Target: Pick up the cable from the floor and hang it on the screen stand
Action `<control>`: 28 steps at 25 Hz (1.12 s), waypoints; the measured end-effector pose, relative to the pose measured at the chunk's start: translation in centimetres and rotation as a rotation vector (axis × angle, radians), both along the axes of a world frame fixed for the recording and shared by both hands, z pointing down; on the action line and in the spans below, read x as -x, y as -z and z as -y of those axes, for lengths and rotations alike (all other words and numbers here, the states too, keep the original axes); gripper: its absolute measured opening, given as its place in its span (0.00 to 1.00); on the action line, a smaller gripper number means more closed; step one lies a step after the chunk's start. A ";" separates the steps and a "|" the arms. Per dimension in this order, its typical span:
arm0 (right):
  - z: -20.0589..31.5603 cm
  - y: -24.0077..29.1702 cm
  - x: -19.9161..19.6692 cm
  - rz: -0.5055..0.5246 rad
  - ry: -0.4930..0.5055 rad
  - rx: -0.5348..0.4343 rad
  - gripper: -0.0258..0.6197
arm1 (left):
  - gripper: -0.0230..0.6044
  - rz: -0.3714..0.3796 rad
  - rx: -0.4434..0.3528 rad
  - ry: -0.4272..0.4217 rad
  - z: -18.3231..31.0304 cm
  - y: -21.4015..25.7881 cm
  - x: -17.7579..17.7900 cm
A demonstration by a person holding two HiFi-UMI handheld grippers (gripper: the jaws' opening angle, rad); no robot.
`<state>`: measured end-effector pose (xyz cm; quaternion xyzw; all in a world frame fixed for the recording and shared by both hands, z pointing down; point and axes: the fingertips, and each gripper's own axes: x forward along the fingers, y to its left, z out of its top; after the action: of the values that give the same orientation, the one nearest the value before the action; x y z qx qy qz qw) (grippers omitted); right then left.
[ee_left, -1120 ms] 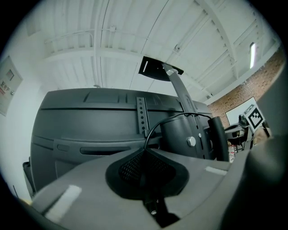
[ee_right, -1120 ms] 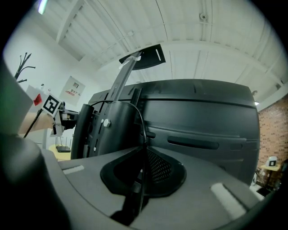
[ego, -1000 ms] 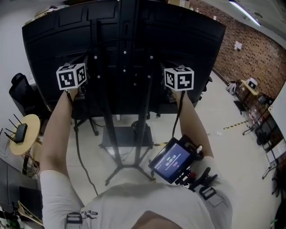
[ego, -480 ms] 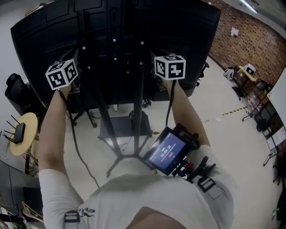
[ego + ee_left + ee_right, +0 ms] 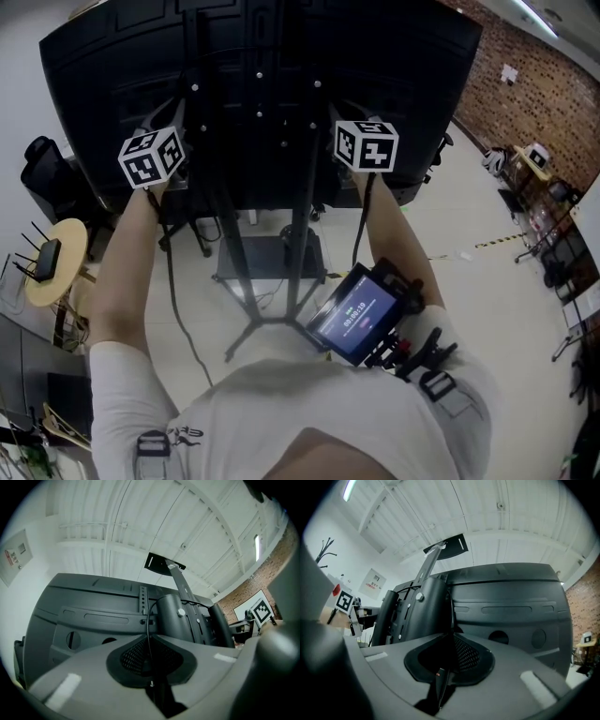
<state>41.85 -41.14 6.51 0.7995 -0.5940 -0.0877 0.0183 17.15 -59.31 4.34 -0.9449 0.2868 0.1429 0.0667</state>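
Both grippers are raised against the back of the big black screen (image 5: 253, 84). In the head view my left gripper (image 5: 155, 161) and right gripper (image 5: 364, 150) show mainly as their marker cubes, one on each side of the stand's column (image 5: 258, 187). A thin black cable (image 5: 147, 634) runs from between my left gripper's (image 5: 151, 670) shut jaws up to the stand's mount (image 5: 171, 613). My right gripper (image 5: 449, 660) is shut on the cable (image 5: 451, 616) too, beside the column (image 5: 429, 606). Lengths of cable (image 5: 173, 281) hang down below both hands.
The stand's legs (image 5: 258, 323) and a dark base plate (image 5: 272, 258) rest on the pale floor. A round stool with a router (image 5: 49, 267) and a black chair (image 5: 42, 173) stand at the left. Brick wall (image 5: 534, 84) and carts (image 5: 548, 202) lie to the right.
Both grippers stay raised at the screen's back, still shut on the cable. Only the head view has swayed slightly.
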 end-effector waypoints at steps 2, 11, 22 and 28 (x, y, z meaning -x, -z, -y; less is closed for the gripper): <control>-0.1 -0.7 0.0 -0.013 -0.013 0.008 0.11 | 0.06 0.004 -0.004 -0.007 -0.3 -0.5 0.0; -1.3 -4.0 -0.2 -0.010 -0.064 0.073 0.11 | 0.06 0.039 0.015 -0.005 -1.0 -5.0 1.3; -2.9 -8.6 1.0 0.001 -0.053 0.157 0.13 | 0.06 0.077 0.110 0.056 -2.4 -11.0 4.1; -3.6 -10.2 2.8 -0.001 0.046 0.149 0.10 | 0.05 0.108 0.126 0.131 -6.3 -12.7 5.0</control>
<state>39.02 -37.56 16.72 0.7818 -0.6172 -0.0441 0.0763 12.16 -52.98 17.06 -0.9328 0.3525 0.0686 0.0317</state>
